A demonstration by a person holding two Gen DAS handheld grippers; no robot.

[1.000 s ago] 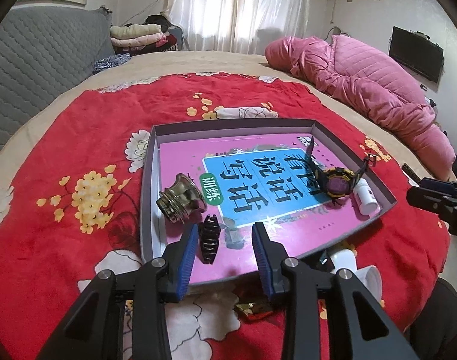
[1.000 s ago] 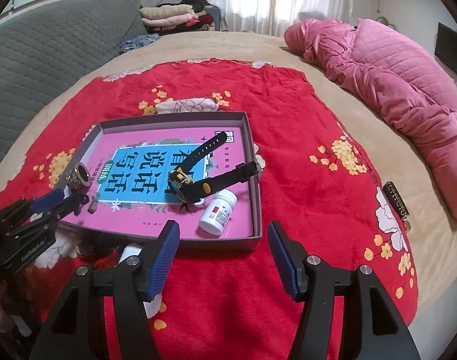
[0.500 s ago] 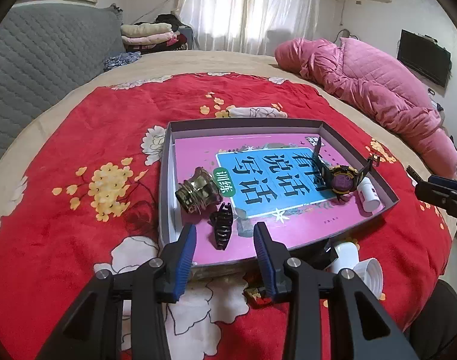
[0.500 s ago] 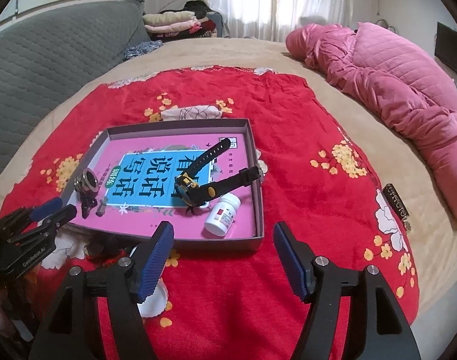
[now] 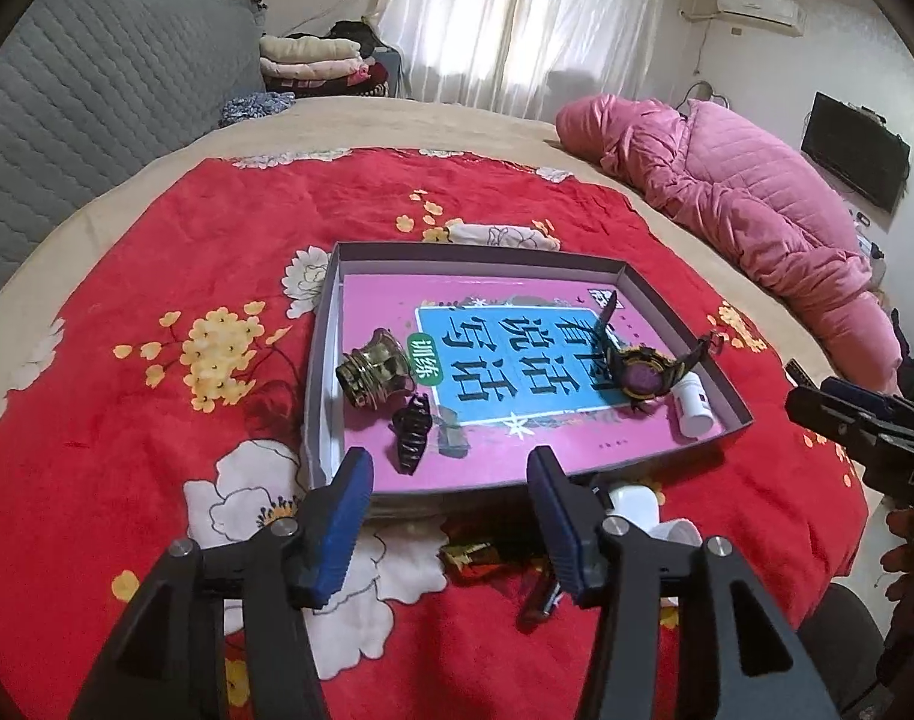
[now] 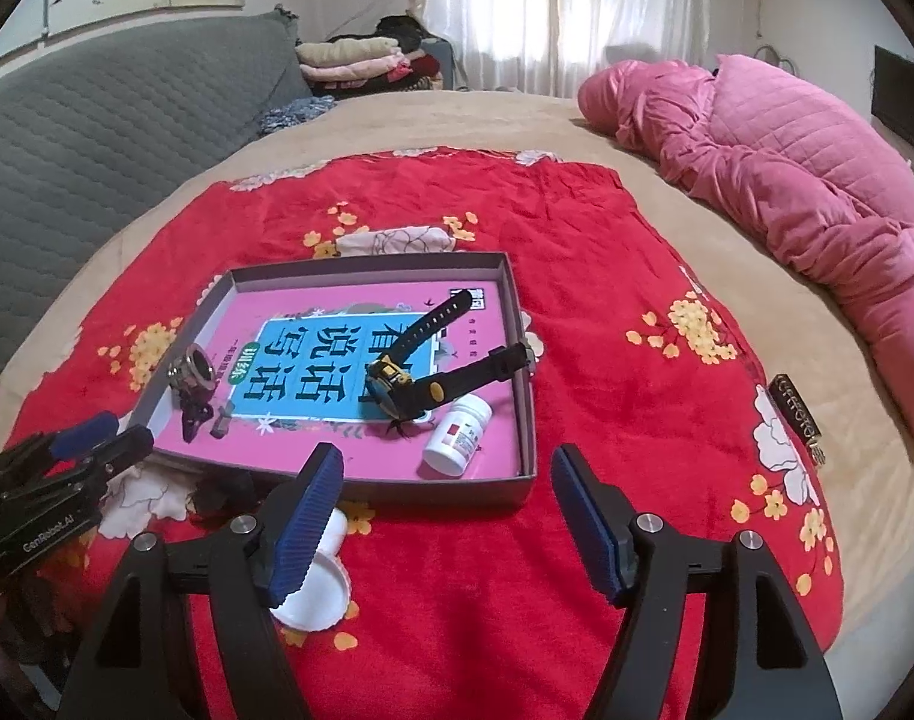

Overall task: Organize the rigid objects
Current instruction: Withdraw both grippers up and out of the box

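Observation:
A grey shallow box (image 5: 321, 360) (image 6: 529, 396) with a pink book in its bottom lies on the red floral cloth. In it lie a metal ring-shaped piece (image 5: 372, 369) (image 6: 191, 369), a black hair claw (image 5: 411, 432) (image 6: 192, 414), a black and yellow watch (image 5: 643, 369) (image 6: 408, 387) and a white pill bottle (image 5: 691, 405) (image 6: 460, 435). My left gripper (image 5: 450, 516) is open and empty, just short of the box's near wall. My right gripper (image 6: 447, 522) is open and empty, near the box's near right corner.
A white cup (image 6: 315, 582) (image 5: 637, 504) and dark wrappers (image 5: 481, 558) lie on the cloth in front of the box. A pink quilt (image 6: 787, 180) lies at the right, a grey headboard (image 5: 66, 120) at the left. A dark small object (image 6: 796, 414) lies at the cloth's right edge.
Both grippers have drawn back from the box and risen a little. The left gripper's jaws have opened wider. The things in the box have not moved.

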